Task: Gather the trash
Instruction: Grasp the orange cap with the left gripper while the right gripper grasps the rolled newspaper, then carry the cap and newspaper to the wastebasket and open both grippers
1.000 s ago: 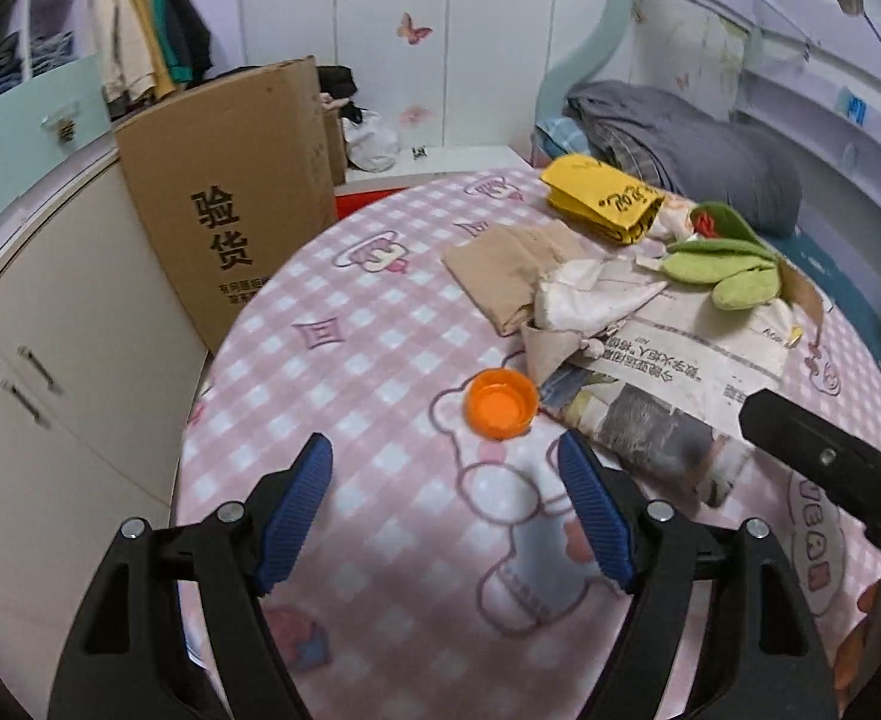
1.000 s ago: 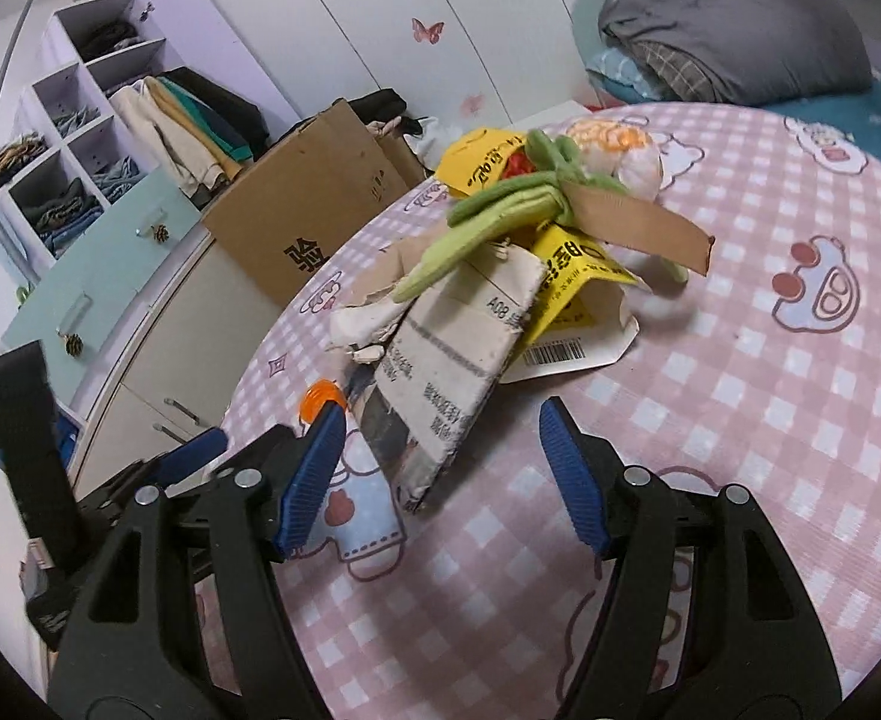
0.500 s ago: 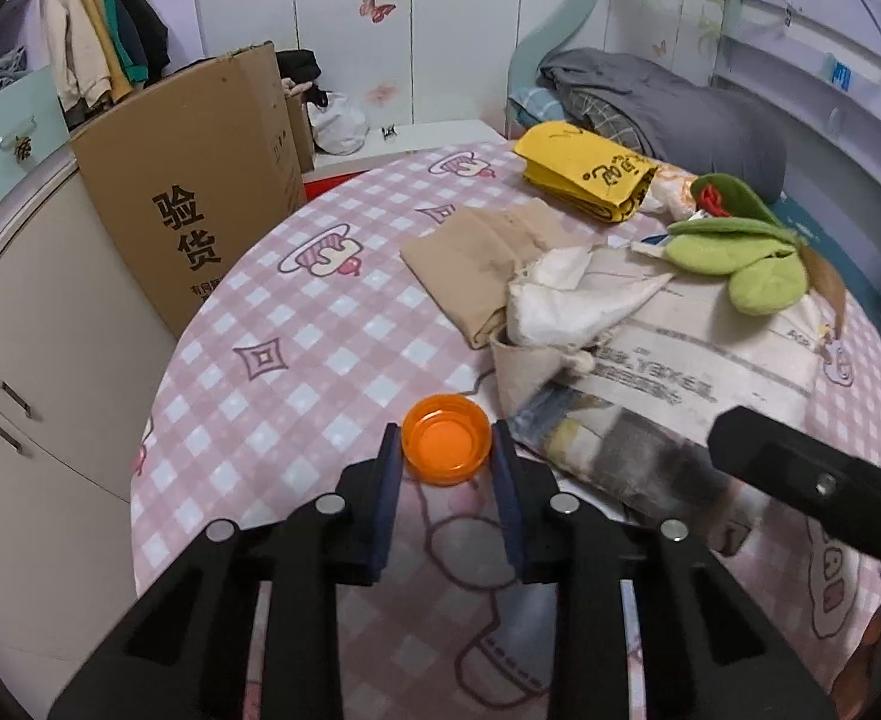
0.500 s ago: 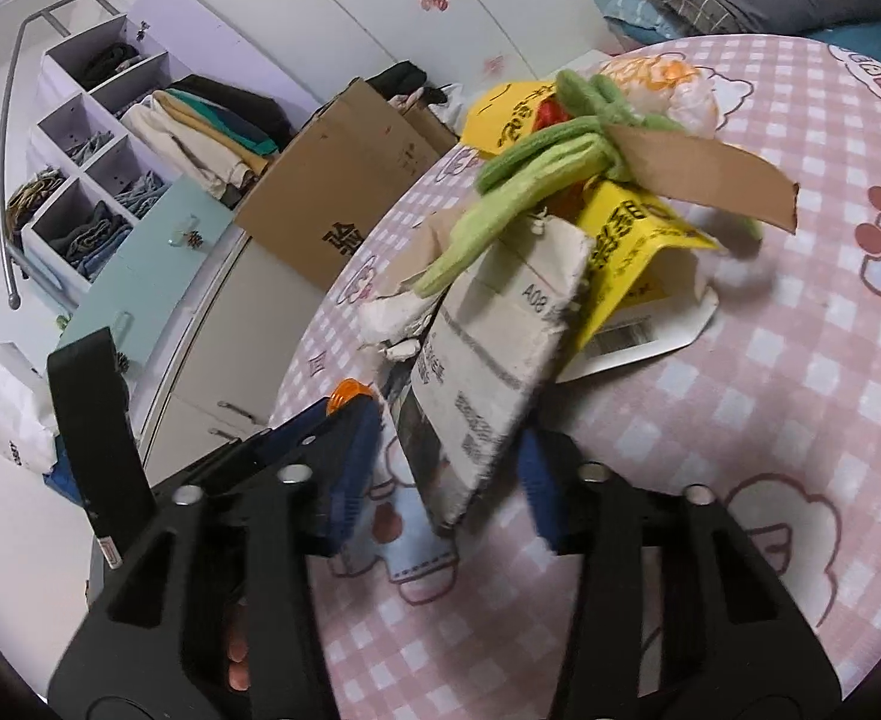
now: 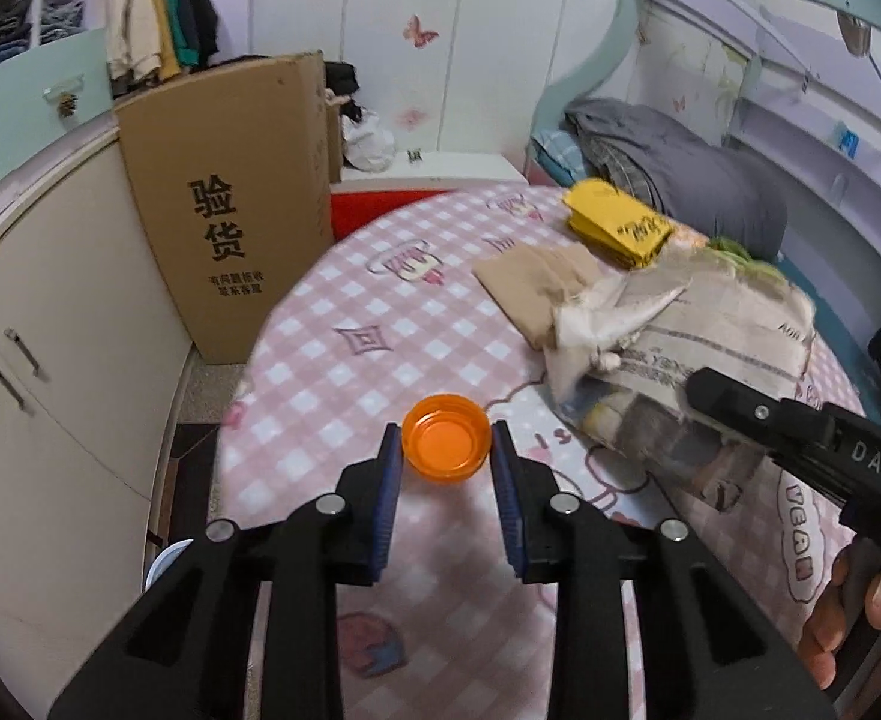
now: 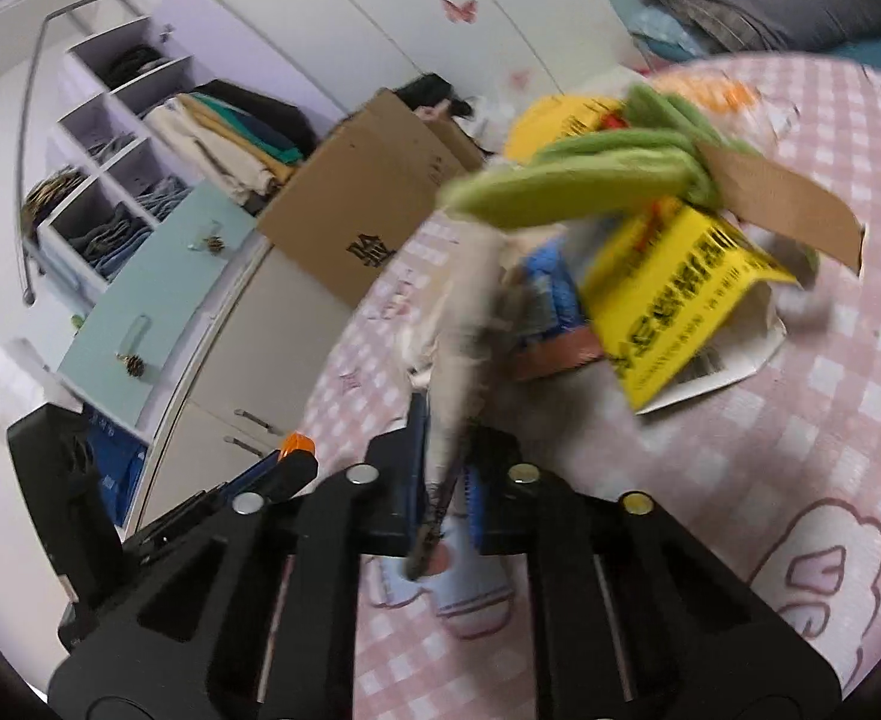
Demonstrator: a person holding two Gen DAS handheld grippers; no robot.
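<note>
Pink-checked desk (image 5: 416, 312), mid-pickup: left gripper (image 5: 445, 468) clamped on orange cap (image 5: 445, 447), right gripper (image 6: 446, 468) closed on newspaper (image 6: 461, 324). Next: lift both clear toward a bin.

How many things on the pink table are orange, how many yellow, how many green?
Orange: 1, the orange cap between the left tongs.
Yellow: 2, the yellow packet and the yellow printed sheet.
Green: 1, the green plush toy.
Total: 4
</note>
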